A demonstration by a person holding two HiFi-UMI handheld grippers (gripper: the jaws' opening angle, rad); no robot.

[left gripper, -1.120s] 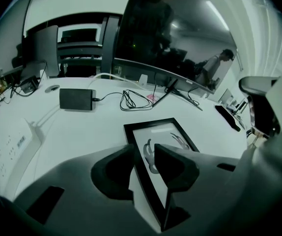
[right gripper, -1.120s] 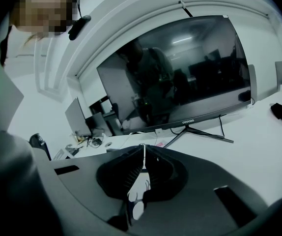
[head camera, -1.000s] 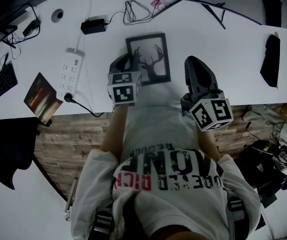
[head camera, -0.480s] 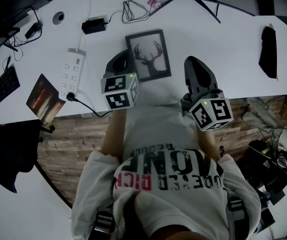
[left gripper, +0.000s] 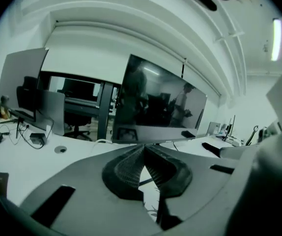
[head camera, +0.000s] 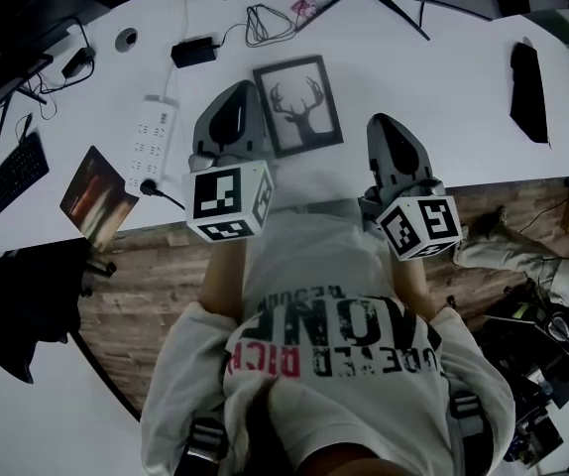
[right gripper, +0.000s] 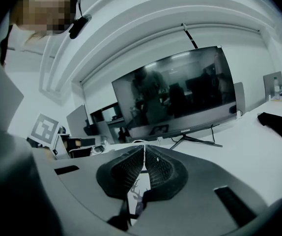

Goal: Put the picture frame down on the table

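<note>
The picture frame [head camera: 299, 105], dark-edged with a deer silhouette, lies flat on the white table [head camera: 433, 117]. My left gripper [head camera: 243, 87] hangs above the table just left of the frame, its jaws shut with nothing between them. In the left gripper view the left gripper [left gripper: 143, 147] points level across the desk. My right gripper [head camera: 379, 120] is just right of the frame, shut and empty. In the right gripper view, the deer print of the picture frame [right gripper: 136, 195] shows below the closed right gripper [right gripper: 144, 149].
A power strip [head camera: 151, 132], an adapter [head camera: 193, 51] and a coiled cable [head camera: 270, 23] lie left of and behind the frame. A small photo card [head camera: 96, 191] sits at the table's near edge. A dark object [head camera: 527, 77] lies at right. A monitor [right gripper: 180, 95] stands at the back.
The left gripper has come away from the frame's left edge and risen toward the camera. The frame stays flat on the table. The right gripper has barely shifted.
</note>
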